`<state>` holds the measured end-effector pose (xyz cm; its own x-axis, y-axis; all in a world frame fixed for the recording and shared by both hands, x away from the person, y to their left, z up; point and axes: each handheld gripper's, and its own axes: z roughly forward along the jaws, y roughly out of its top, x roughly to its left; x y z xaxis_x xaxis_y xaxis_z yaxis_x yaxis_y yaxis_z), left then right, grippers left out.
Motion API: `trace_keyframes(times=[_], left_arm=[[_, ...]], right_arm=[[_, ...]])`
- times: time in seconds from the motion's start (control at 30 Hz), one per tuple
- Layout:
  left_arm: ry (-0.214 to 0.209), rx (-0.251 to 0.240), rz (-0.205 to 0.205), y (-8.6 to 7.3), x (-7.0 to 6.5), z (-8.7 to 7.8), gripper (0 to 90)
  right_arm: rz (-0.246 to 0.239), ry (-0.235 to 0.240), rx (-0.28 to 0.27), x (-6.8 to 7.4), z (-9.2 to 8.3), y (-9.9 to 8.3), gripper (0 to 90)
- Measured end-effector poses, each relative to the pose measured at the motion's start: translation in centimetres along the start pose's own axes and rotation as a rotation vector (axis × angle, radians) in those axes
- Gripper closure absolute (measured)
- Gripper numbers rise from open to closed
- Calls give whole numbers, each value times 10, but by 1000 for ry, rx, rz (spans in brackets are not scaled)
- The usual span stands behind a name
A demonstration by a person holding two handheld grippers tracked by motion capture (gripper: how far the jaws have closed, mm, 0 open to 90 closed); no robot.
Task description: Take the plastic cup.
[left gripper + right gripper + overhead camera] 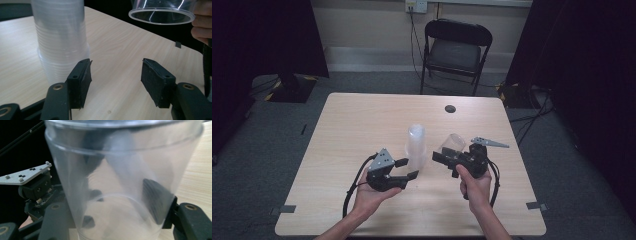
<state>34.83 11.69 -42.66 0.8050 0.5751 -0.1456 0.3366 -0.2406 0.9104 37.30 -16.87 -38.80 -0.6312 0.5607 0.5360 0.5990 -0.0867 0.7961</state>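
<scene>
Light wood table sits centre frame on grey carpet, black folding chair at top centre, dark curtains both sides. Stack of clear cups stands mid-table, w/ bare wood all round to the edges. Left gripper, lower centre, is released, nothing btwn jaws, just beside the stack. Right gripper grasps single clear cup, tilted, right of stack.
</scene>
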Motion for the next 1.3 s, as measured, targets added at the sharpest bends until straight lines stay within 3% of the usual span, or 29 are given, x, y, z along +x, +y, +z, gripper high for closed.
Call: trace_keyframes(times=[0.1,0.23,0.57,0.9,1.3], left_arm=[[-3,-9,22,-2,-2,-2,420],[-5,-9,52,-7,-3,-3,513],[-9,-82,108,-11,-9,-3,641],[-6,-190,153,-16,-14,-1,687],[33,-244,182,-18,-16,2,701]], right_arm=[[3,7,15,1,3,-4,389],[31,27,40,1,10,-13,389],[97,83,88,4,25,-25,388],[176,130,107,8,34,-29,386],[263,198,122,13,41,-33,385]])
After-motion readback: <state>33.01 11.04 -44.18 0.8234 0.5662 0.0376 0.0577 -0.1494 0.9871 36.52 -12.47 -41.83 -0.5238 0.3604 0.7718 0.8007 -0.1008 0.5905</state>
